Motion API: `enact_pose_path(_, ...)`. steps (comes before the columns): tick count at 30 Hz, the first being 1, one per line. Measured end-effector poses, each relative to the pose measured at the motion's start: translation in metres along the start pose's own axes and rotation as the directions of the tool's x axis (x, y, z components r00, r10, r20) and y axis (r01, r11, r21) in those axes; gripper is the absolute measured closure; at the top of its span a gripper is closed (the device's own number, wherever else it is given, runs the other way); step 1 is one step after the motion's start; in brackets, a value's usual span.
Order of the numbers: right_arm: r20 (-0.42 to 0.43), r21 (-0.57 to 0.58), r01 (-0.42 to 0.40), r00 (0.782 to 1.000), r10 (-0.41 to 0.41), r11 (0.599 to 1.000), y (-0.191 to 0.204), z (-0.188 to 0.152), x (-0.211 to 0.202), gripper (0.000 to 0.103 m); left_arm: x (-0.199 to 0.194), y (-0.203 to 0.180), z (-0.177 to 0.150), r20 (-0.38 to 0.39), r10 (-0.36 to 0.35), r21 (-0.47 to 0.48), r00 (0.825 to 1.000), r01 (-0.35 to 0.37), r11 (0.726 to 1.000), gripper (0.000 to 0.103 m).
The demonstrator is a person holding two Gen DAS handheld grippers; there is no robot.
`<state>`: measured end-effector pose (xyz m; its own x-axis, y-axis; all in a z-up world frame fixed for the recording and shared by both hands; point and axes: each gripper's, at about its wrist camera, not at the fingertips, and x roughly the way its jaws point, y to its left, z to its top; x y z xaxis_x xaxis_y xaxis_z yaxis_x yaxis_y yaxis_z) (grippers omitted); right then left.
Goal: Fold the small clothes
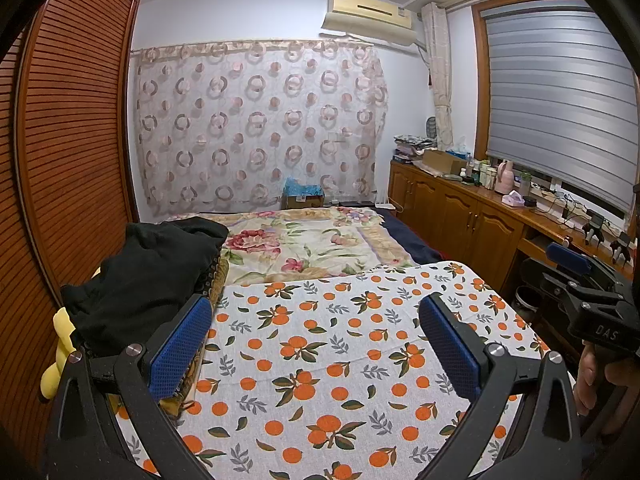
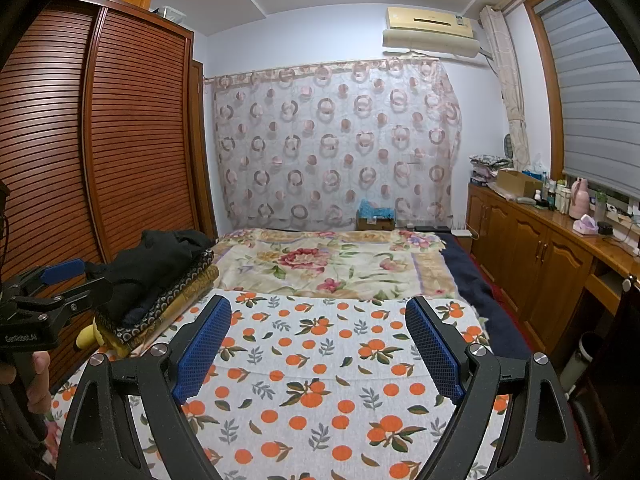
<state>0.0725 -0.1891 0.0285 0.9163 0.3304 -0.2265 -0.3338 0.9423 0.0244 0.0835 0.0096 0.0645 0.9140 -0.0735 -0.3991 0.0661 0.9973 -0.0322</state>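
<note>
A white cloth printed with oranges [image 1: 340, 360] lies spread flat in front of both grippers, with nothing on it. My left gripper [image 1: 316, 304] hovers over its near part, blue pads wide apart and nothing between them. My right gripper [image 2: 318, 306] stands open the same way over the cloth [image 2: 320, 380]. A pile of clothes, a black garment [image 1: 148, 276] on top of patterned folded pieces, sits at the cloth's left edge [image 2: 160, 264]. Each view shows the other gripper at its side: the right gripper [image 1: 560, 274], the left gripper [image 2: 80, 280], each held by a hand.
A yellow soft thing [image 1: 60, 344] pokes out under the pile. A floral blanket [image 1: 312, 240] covers the bed beyond the cloth. A louvred wooden wardrobe [image 2: 120, 140] stands close on the left. A wooden cabinet [image 2: 540, 248] with bottles runs along the right, and a bin [image 2: 580, 360] stands below.
</note>
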Motion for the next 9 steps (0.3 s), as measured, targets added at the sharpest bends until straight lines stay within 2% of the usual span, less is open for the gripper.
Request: enact_pose_path(9,0.002,-0.004,-0.011,1.0,0.011,1.0,-0.0052,0.0006,0.0007,0.013,0.0007,-0.0001,-0.001,0.0,-0.001,-0.001,1.0,0.001,1.0,0.0)
